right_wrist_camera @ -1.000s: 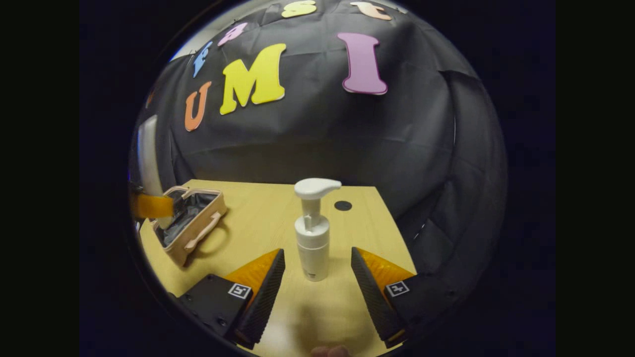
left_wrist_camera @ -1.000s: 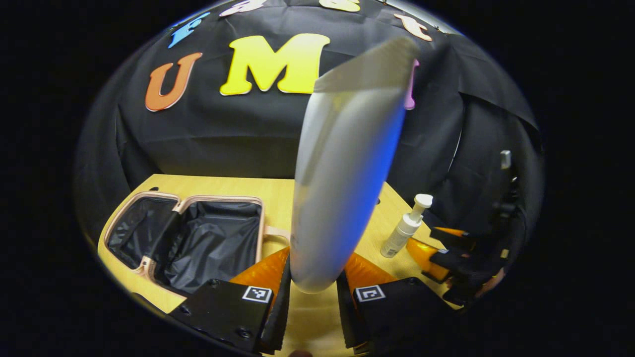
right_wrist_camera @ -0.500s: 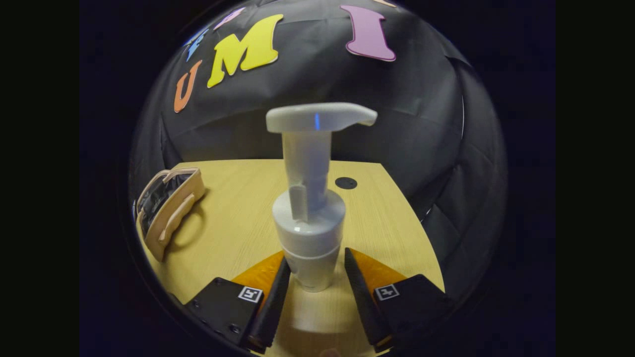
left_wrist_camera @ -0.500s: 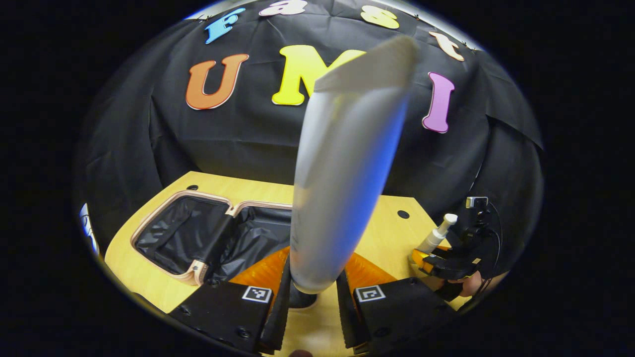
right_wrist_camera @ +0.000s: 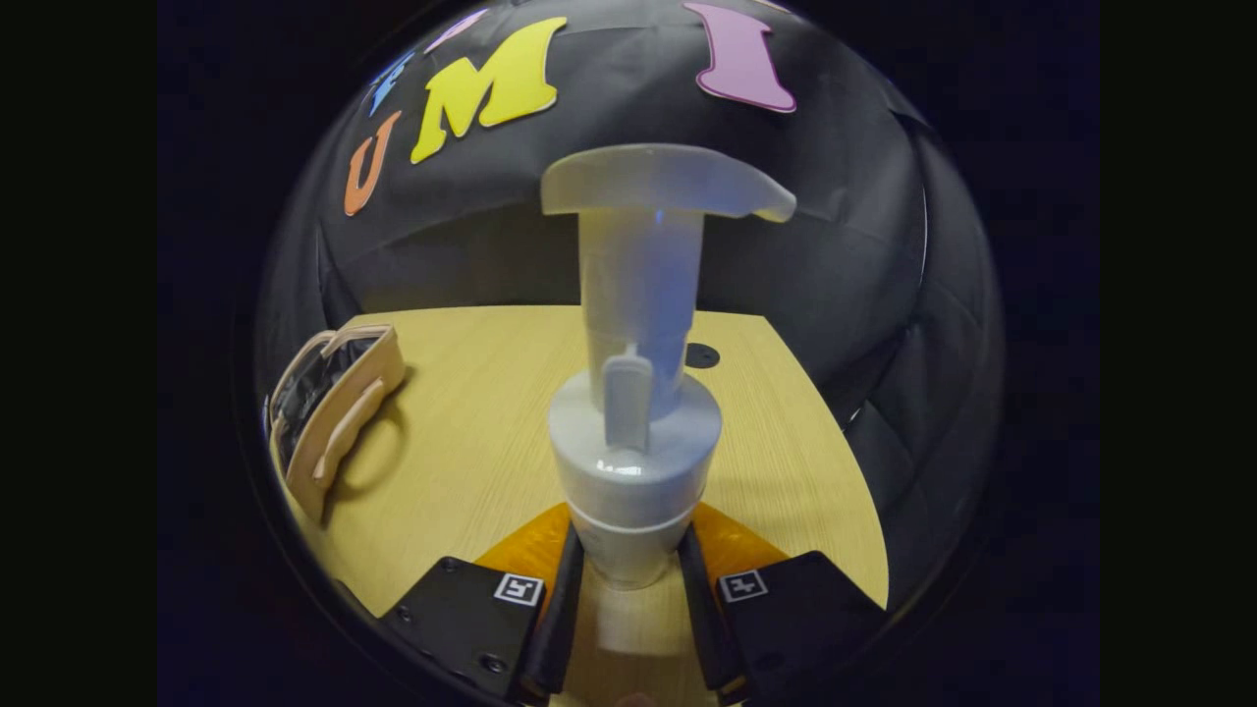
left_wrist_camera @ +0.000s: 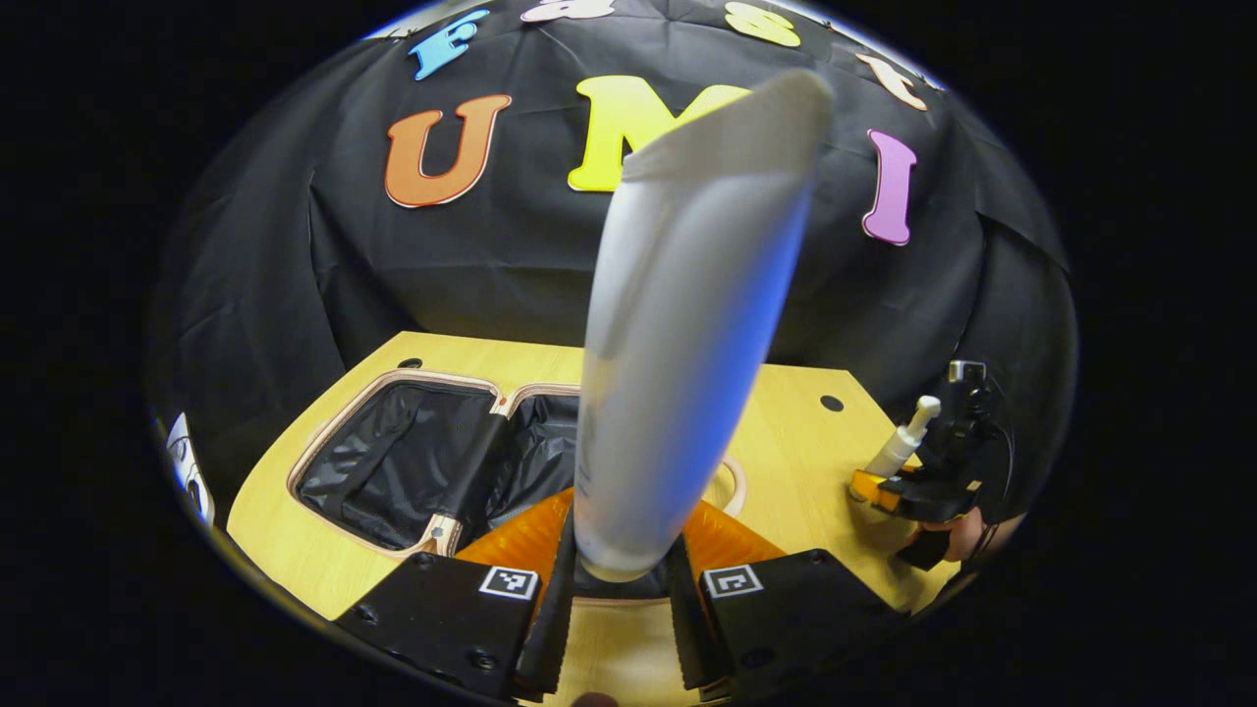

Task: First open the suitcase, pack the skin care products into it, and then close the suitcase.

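A tall white tube (left_wrist_camera: 678, 324) stands upright between the fingers of my left gripper (left_wrist_camera: 619, 579), which is shut on its lower end. Just beyond and below lies the beige suitcase (left_wrist_camera: 412, 462), open flat with black lining. My right gripper (right_wrist_camera: 628, 579) is shut on the body of a white pump bottle (right_wrist_camera: 633, 393), held upright above the wooden table (right_wrist_camera: 462, 432). In the left gripper view, that bottle (left_wrist_camera: 899, 447) and the right gripper (left_wrist_camera: 908, 491) show far right, with a hand behind. The suitcase (right_wrist_camera: 334, 412) appears at the left of the right gripper view.
The table (left_wrist_camera: 795, 442) has small dark round holes (left_wrist_camera: 832, 403) near its back edge. Black cloth walls close in behind and at the right. Bare tabletop lies between the suitcase and the pump bottle.
My right gripper has closed tighter on the pump bottle and lifted it. My left gripper has carried the tube nearer over the open suitcase.
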The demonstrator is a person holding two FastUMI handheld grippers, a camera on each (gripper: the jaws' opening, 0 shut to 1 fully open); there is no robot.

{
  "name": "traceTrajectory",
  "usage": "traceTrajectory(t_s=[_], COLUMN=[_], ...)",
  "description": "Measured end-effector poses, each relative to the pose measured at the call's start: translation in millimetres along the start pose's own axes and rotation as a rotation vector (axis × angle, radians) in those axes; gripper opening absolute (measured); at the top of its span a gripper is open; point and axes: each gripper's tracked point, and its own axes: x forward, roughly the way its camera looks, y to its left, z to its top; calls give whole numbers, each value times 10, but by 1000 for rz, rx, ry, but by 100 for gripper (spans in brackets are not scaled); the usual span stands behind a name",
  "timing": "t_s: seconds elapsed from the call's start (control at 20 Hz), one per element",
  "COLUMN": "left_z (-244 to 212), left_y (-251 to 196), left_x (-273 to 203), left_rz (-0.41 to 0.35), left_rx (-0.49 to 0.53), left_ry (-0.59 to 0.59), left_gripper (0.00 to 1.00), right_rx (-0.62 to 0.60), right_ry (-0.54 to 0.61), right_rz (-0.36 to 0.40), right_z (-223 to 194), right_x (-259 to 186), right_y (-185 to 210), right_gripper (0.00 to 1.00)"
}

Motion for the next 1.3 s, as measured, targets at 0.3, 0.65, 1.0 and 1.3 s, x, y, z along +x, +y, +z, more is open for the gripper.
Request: traceTrajectory(t_s=[0.3, 0.65, 1.0, 1.3], left_z=[-196, -723, -1152, -1201], left_y=[321, 747, 761, 753], left_x=[459, 1097, 1231, 1231], left_rz=[-120, -184, -143, -141], left_rx=[-37, -122, -162, -152], left_ry=[118, 320, 608, 712], left_gripper=[47, 46, 45, 46], right_rx=[23, 150, 122, 42], right_ry=[-45, -36, -57, -71], right_rz=[106, 205, 255, 294], right_z=[436, 724, 973, 1012], right_x=[-899, -1862, -2344, -2450], right_y=[317, 746, 1159, 1563], right_gripper=[46, 47, 47, 47])
